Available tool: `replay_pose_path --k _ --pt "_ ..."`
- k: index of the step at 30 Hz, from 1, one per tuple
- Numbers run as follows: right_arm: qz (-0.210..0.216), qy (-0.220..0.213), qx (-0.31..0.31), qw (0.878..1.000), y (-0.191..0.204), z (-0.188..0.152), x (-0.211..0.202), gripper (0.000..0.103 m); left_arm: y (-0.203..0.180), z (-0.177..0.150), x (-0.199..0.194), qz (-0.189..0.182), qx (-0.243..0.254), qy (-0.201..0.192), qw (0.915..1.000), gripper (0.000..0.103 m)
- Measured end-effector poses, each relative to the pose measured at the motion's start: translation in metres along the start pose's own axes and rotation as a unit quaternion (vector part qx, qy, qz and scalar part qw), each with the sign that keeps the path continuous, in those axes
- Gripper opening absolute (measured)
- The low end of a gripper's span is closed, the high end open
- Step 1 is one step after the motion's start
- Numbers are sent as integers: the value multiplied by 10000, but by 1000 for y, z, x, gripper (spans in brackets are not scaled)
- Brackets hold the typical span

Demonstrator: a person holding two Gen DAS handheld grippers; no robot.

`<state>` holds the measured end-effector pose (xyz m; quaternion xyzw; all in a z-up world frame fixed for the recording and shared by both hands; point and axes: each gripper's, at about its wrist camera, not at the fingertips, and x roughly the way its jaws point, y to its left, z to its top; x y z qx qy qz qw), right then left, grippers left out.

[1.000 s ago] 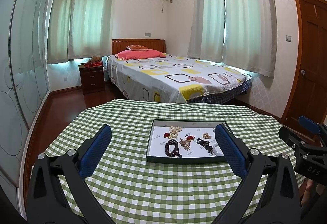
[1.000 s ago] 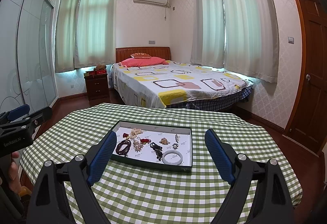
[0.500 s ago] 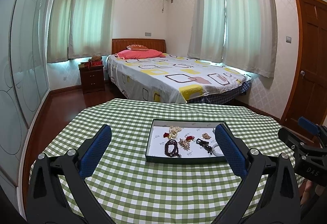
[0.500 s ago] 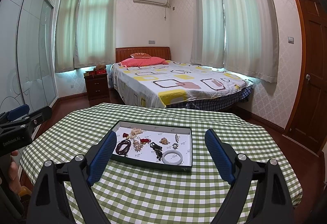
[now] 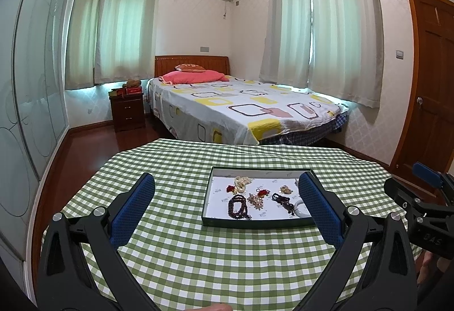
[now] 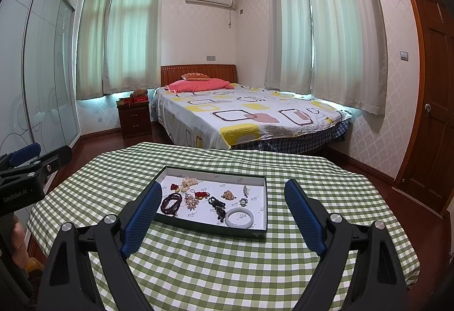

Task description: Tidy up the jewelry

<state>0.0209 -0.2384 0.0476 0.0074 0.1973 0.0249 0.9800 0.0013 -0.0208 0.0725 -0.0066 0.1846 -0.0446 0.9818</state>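
A shallow dark green tray (image 5: pixel 255 223) with a white lining lies on the green checked table; it also shows in the right wrist view (image 6: pixel 210 228). In it lie a dark red bead bracelet (image 6: pixel 171 202), a pearl cluster (image 6: pixel 189 182), a black bead piece (image 6: pixel 218 206), a white jade bangle (image 6: pixel 239 218) and several small brooches. My left gripper (image 5: pixel 225 207) is open and empty, held above the table short of the tray. My right gripper (image 6: pixel 222 214) is open and empty, also short of the tray.
The table (image 6: pixel 227 268) has a green and white checked cloth. Beyond it stand a bed (image 6: pixel 244 115), a dark nightstand (image 6: pixel 134 118), a sliding wardrobe (image 5: pixel 25 112) at left and a wooden door (image 6: pixel 431 101) at right. The other gripper shows at each view's edge.
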Motion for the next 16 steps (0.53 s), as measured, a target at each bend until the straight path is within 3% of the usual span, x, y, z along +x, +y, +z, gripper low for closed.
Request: replay_pose_path --k 5,11,16 --pt "5 39 2 10000 -1 -2 1 85 0 -3 5 -133 -35 77 9999 99" --pt "0 61 20 10000 -3 -3 6 85 2 -7 17 -77 18 202 9998 99" --pt "-127 132 67 9998 -18 -9 24 85 14 -18 50 128 19 549 9984 99"
